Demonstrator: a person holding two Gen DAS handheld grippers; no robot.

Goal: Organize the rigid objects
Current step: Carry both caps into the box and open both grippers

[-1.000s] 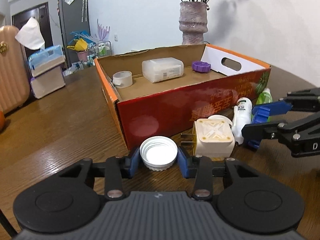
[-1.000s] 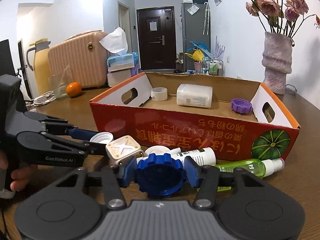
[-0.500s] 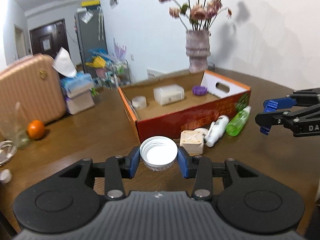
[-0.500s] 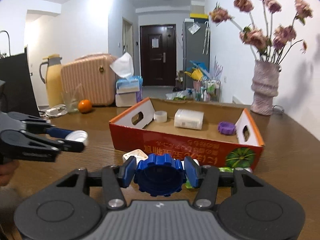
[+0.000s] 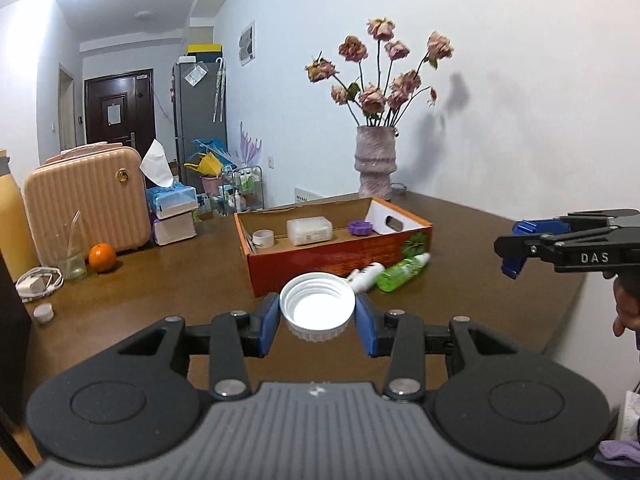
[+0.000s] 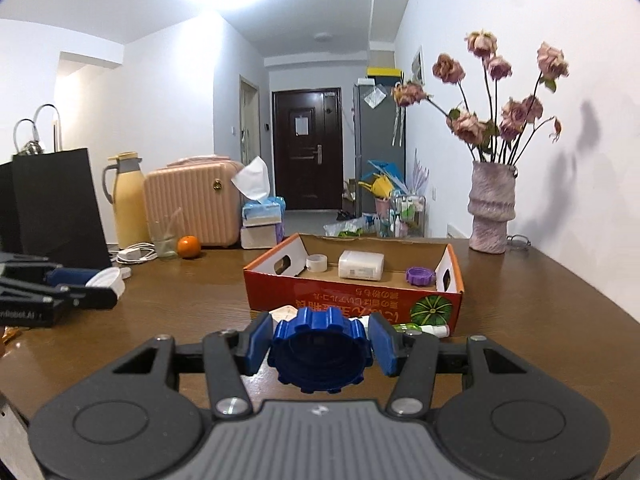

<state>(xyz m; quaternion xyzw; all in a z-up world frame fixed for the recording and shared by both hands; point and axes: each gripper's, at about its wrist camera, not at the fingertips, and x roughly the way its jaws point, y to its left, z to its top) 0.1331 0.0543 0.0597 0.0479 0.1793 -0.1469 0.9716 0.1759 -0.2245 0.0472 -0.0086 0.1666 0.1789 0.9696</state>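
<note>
Sitting at the far left of the table (image 5: 168, 280) in the left wrist view are a white charger with its cable (image 5: 38, 282), a small white cap (image 5: 43, 312), a glass (image 5: 68, 256) and an orange (image 5: 102, 257). Behind them stand a pink suitcase (image 5: 86, 196) and a tissue box (image 5: 172, 202) on a second box.

Nearer the middle, the left gripper (image 5: 317, 316) is held above the table with its blue pads clamped on a white lid (image 5: 317, 310), open side up. Beyond it lies the red cardboard box (image 5: 328, 264), open on top. Inside, from left to right, are a roll of tape (image 5: 263, 238), a white plastic case (image 5: 309, 230) and a purple cap (image 5: 360, 227). Just in front of the box's right part, a white bottle (image 5: 366, 272) and a green bottle (image 5: 400, 271) lie on their sides, touching each other. A vase of dried roses (image 5: 375, 168) stands behind the box by the wall.

At the right, the right gripper (image 6: 318, 346) is also in the air, its jaws clamped on a blue ridged cap (image 6: 319, 354), hollow side toward the camera. In the right wrist view a cream plug adapter (image 6: 285, 313) shows just behind that cap, in front of the box. A hand (image 5: 626, 304) shows at the right edge of the left wrist view, under the gripper body.
</note>
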